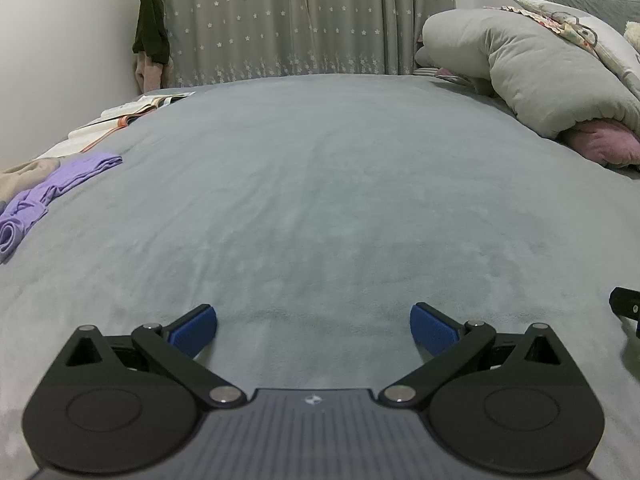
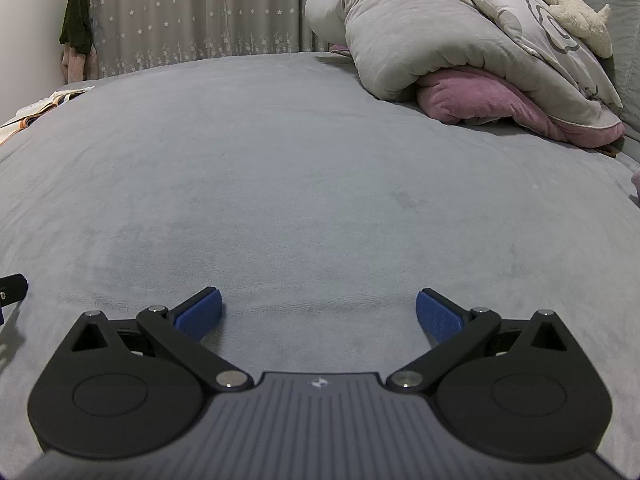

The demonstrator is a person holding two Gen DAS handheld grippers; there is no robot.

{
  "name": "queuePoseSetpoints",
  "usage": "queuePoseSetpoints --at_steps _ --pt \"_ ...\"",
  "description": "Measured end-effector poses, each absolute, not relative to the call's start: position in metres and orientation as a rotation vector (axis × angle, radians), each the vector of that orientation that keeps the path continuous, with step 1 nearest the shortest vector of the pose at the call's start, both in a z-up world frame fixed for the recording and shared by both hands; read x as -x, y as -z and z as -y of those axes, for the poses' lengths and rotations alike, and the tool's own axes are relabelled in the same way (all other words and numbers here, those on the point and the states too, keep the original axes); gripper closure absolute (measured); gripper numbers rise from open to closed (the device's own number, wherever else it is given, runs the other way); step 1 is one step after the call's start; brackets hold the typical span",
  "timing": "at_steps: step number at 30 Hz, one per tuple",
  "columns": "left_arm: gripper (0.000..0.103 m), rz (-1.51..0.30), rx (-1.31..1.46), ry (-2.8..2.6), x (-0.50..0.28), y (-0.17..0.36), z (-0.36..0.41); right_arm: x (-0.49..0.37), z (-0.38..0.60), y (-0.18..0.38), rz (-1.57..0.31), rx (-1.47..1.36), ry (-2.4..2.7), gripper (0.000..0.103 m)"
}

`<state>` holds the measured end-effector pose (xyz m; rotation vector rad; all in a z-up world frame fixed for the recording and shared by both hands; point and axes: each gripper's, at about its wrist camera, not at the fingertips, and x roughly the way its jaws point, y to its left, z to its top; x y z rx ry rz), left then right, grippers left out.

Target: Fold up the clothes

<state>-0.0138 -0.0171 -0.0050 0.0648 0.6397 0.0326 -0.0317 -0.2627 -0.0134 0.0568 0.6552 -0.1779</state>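
A crumpled purple garment [image 1: 48,188] lies at the left edge of the grey bed [image 1: 320,184] in the left wrist view, with a beige garment [image 1: 24,172] beside it. My left gripper [image 1: 313,326] is open and empty, low over the bed's near part, well right of the purple garment. My right gripper [image 2: 319,312] is open and empty, low over the grey bed [image 2: 300,168]. A bit of the right gripper [image 1: 626,306] shows at the right edge of the left view. A bit of the left gripper [image 2: 12,286] shows at the left edge of the right view.
A grey duvet [image 2: 420,36] over a pink blanket [image 2: 480,96] is piled at the far right, with a plush toy [image 2: 568,4] on top. An open book [image 1: 148,104] and papers lie at the far left. Dark clothes [image 1: 152,20] hang by the starred curtain [image 1: 304,20].
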Motion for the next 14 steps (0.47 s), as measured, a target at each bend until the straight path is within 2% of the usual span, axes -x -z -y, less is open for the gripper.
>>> queuePoseSetpoints --at_steps 14 --pt "0.000 -0.636 -0.065 -0.033 0.0169 0.0055 0.0152 0.0313 0.2627 0.0124 -0.655 -0.055 0.181 0.000"
